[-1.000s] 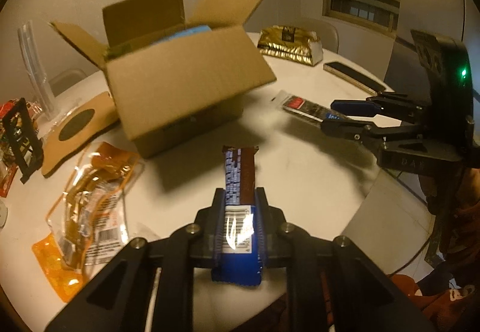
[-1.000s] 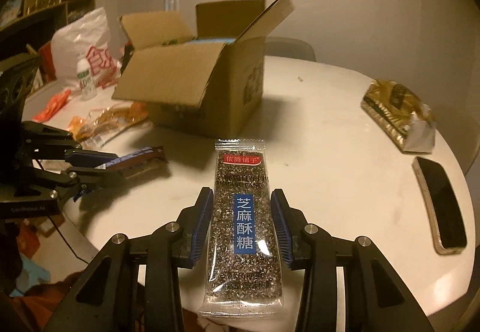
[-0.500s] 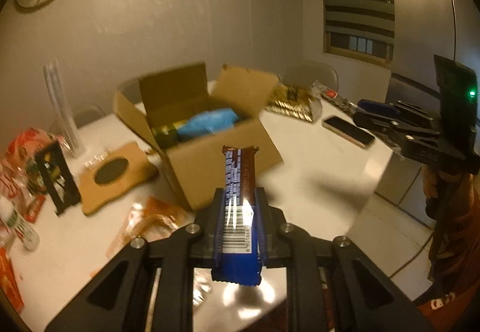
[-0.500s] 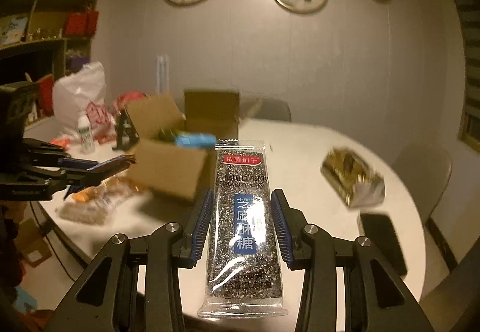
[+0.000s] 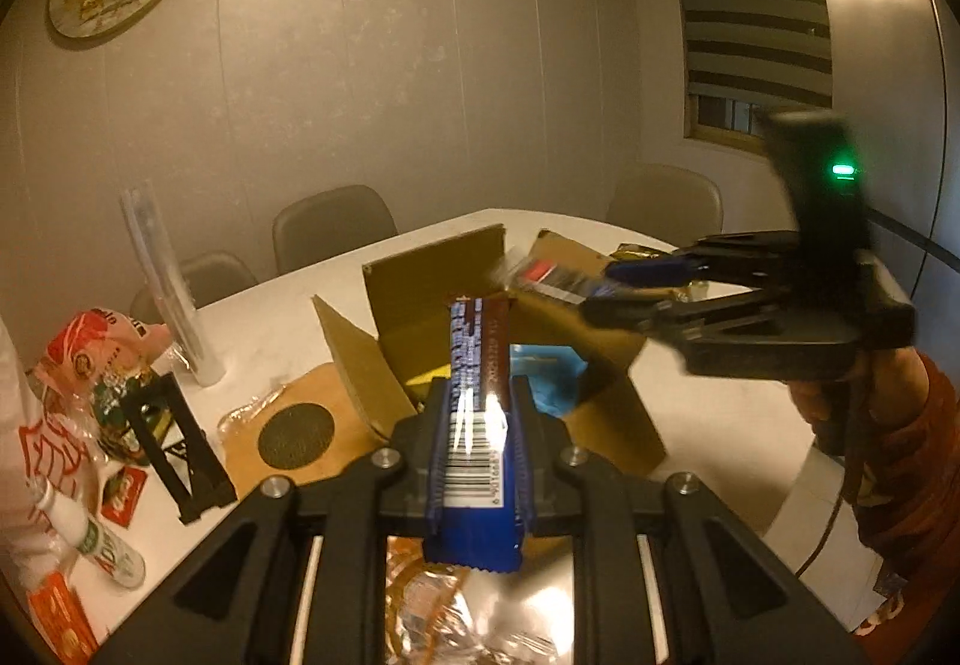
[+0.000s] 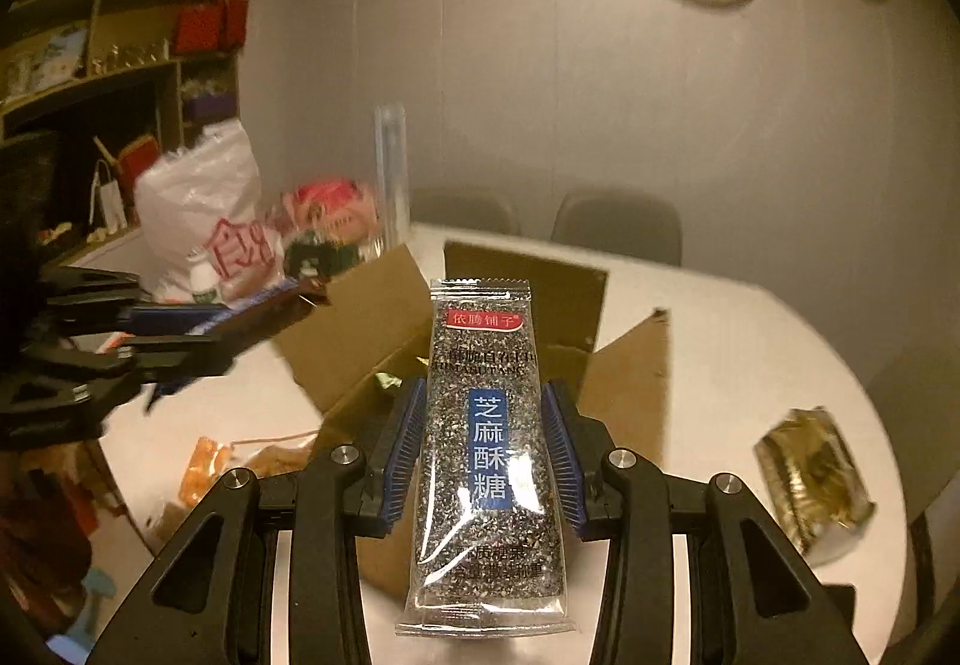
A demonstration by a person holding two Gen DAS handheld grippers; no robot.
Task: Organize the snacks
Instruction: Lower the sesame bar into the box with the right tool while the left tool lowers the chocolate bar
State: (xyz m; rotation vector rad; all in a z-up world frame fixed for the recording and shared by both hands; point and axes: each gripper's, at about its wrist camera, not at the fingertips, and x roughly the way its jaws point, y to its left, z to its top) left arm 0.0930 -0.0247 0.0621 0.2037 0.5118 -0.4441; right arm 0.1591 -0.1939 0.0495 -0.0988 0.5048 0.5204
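My left gripper is shut on a blue and brown snack bar with a barcode, held in the air above the near side of the open cardboard box. My right gripper is shut on a clear sesame candy packet with a blue label, held over the same cardboard box. Blue and green packs lie inside the box. In the left wrist view the right gripper comes in from the right over the box with its packet. In the right wrist view the left gripper holds its bar at the left.
The box stands on a round white table. A gold foil bag lies at the right. Orange snack packs, a cork mat, a black stand, a small bottle and plastic bags crowd the left. Chairs stand behind.
Both grippers rose from near the tabletop and now hold their snacks high over the box. The box interior has come into view from above.
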